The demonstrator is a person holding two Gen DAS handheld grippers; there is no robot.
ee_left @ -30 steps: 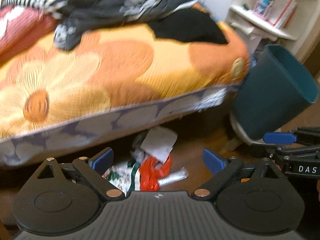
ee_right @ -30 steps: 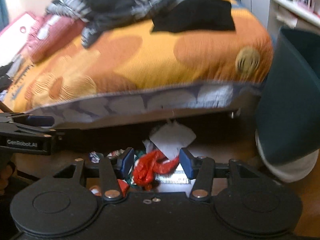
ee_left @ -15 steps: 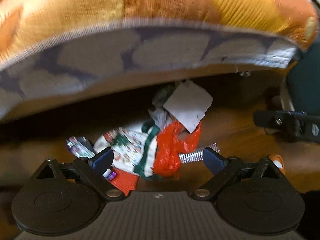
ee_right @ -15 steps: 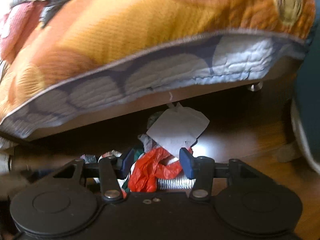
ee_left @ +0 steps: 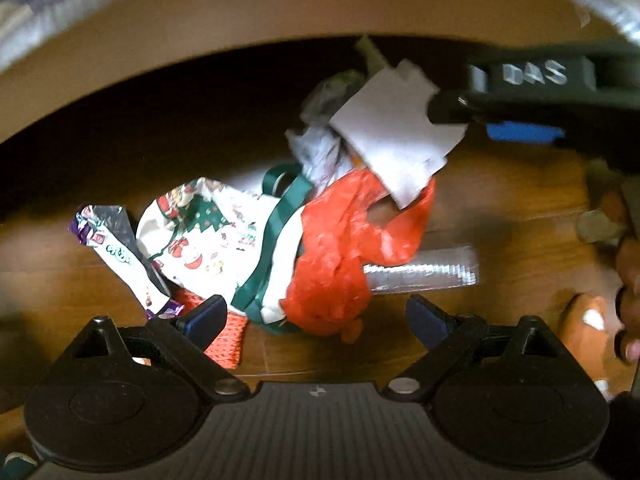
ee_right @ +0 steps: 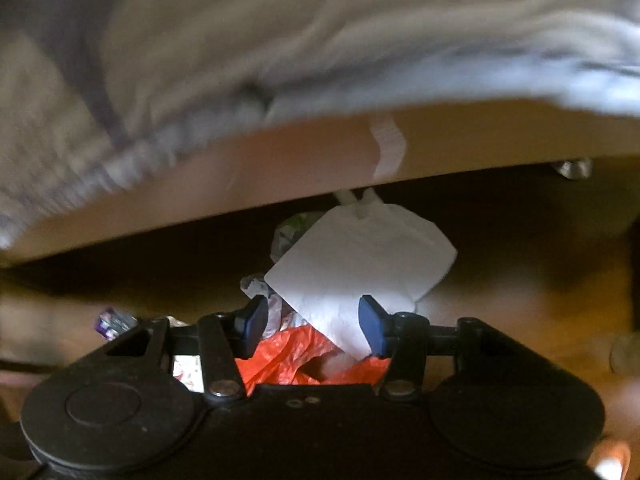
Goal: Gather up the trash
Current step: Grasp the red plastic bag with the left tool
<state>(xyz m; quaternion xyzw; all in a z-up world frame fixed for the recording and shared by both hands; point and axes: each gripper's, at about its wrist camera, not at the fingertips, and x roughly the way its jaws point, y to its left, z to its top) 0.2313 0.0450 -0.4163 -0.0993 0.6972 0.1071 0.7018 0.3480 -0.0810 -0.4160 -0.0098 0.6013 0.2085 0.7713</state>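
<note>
A heap of trash lies on the wooden floor at the bed's edge: a white paper piece (ee_left: 394,136) (ee_right: 360,264), a crumpled red plastic bag (ee_left: 340,256) (ee_right: 296,356), a Christmas-print bag with green handles (ee_left: 216,236), a purple and white wrapper (ee_left: 120,248), a silver foil strip (ee_left: 420,270) and an orange net (ee_left: 228,332). My left gripper (ee_left: 316,318) hangs open over the heap, its jaws wide on either side of the red bag. My right gripper (ee_right: 314,322) is open too, low over the white paper; from the left wrist it shows at the upper right (ee_left: 516,120).
The bed frame's tan board (ee_left: 280,12) (ee_right: 480,140) and the quilt's grey edge (ee_right: 240,40) overhang the heap. Under the bed it is dark, with a metal foot (ee_right: 572,168). A hand's fingers (ee_left: 628,280) show at the right edge.
Both grippers have dropped from above the bed down to floor level, close over the trash heap. The bed top and the teal bin have left view. Both jaws stayed open.
</note>
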